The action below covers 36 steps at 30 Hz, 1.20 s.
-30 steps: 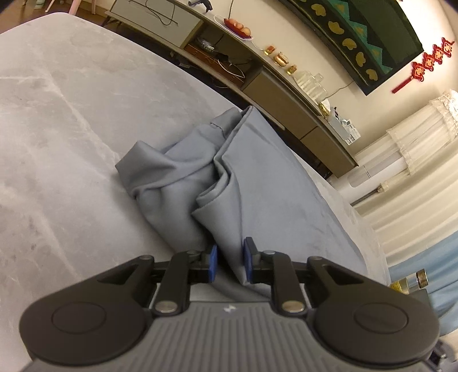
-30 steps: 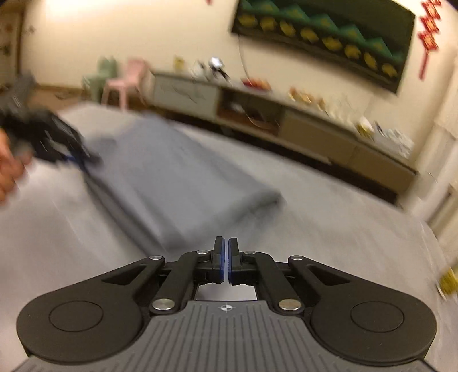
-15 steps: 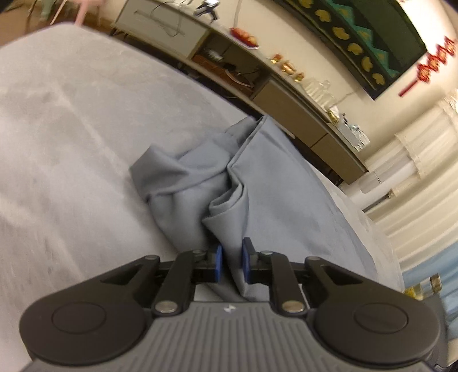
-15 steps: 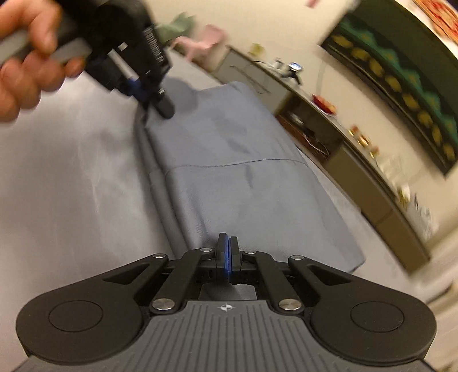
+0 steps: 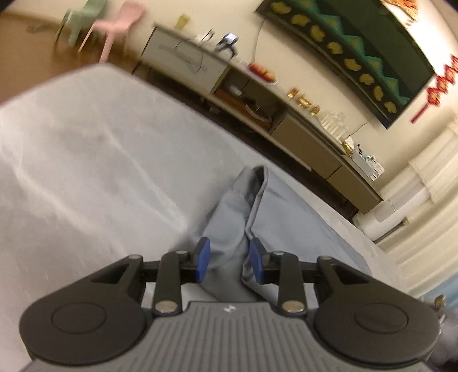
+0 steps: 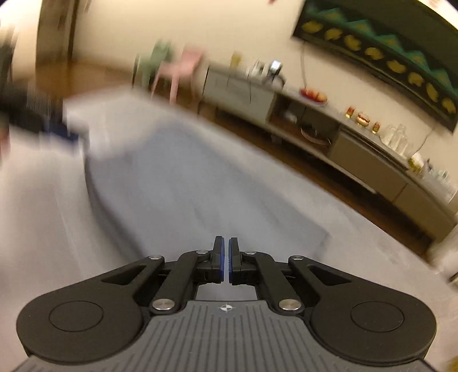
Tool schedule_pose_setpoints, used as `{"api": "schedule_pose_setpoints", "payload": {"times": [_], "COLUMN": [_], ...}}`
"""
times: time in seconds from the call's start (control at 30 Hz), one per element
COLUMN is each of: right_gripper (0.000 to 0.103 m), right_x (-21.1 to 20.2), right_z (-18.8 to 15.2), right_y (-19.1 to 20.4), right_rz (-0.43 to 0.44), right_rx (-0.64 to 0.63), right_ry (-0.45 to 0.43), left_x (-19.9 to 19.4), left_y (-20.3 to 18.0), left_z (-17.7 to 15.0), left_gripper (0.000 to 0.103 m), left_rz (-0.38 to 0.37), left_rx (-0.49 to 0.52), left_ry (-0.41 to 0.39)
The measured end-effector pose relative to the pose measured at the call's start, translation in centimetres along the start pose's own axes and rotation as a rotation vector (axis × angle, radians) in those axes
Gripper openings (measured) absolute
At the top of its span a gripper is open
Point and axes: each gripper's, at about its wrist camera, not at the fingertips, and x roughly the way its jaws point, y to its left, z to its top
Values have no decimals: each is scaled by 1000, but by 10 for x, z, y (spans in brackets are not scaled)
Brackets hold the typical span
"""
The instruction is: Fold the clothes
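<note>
A grey garment [image 5: 280, 217] lies folded on the pale bed cover [image 5: 86, 171]. In the left wrist view my left gripper [image 5: 230, 261] hovers over its near end. The jaws are opening, with a raised fold of the cloth lying loose between the blue pads [image 5: 203, 257]. In the right wrist view the same garment [image 6: 186, 186] stretches away, blurred by motion. My right gripper [image 6: 225, 260] is shut above its near edge with nothing between the pads. The left gripper [image 6: 57, 130] shows there as a dark blur at the garment's far left corner.
A long low cabinet [image 5: 300, 134] with small items on top runs along the wall beyond the bed. A pink chair [image 5: 117, 25] and a green one stand at the far left. Curtains [image 5: 423, 200] hang on the right. Brown floor separates bed and cabinet.
The left jaws have widened off the cloth and the gripper has lifted and drawn back, so the bunched fold looks smaller. The right gripper has swung sideways over the garment, still shut.
</note>
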Motion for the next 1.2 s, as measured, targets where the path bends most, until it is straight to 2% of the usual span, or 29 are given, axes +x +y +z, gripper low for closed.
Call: {"api": "schedule_pose_setpoints", "payload": {"times": [0.03,0.07,0.1,0.17,0.2,0.23,0.27,0.37,0.47,0.5,0.57,0.63,0.77,0.87,0.9,0.97,1.0,1.03,1.07,1.17,1.2], "right_gripper": [1,1,1,1,1,1,1,1,1,1,1,1,1,2,3,11,14,15,15,15,15], "right_x": [-1,7,23,56,71,72,72,67,84,100,144,198,199,131,99,44,25,23,33,31,31], "right_z": [11,17,15,9,0,1,2,33,86,98,115,111,122,113,101,61,32,10,-19,-54,-50], "right_y": [1,6,13,26,33,32,31,7,6,7,12,17,6,3,1,9,11,18,25,37,38], "right_rz": [15,24,34,55,62,70,78,141,100,101,88,90,148,122,117,82,66,55,48,41,35], "right_rx": [44,55,64,81,98,109,120,241,215,215,229,245,279,296,311,348,373,388,390,352,360], "right_ry": [-35,-25,21,116,161,162,163,147,71,70,123,263,293,146,80,-7,-13,19,101,10,35], "left_x": [3,7,10,27,35,43,51,57,58,57,56,57,58,60,60,61,62,62,63,62,60], "left_y": [-8,-16,-25,-36,-34,-27,-20,-2,-1,0,2,5,10,10,10,8,7,6,6,4,2], "left_z": [-3,-7,-10,-21,-23,-24,-25,-21,-20,-19,-19,-19,-18,-18,-17,-17,-17,-18,-19,-25,-28], "left_gripper": [29,29,30,28,20,7,3,3,3,3,3,3,3,3,3,3,3,3,3,3,3], "left_rz": [-35,-71,-106,-70,-42,-17,9,-33,-36,-32,-30,-39,-58,-60,-59,-52,-47,-40,-36,-20,-11], "left_rx": [46,91,137,226,236,225,214,147,135,139,149,146,120,109,103,94,92,92,87,63,58], "left_ry": [11,21,32,67,85,101,117,154,169,171,172,173,182,185,184,179,174,168,163,147,139]}}
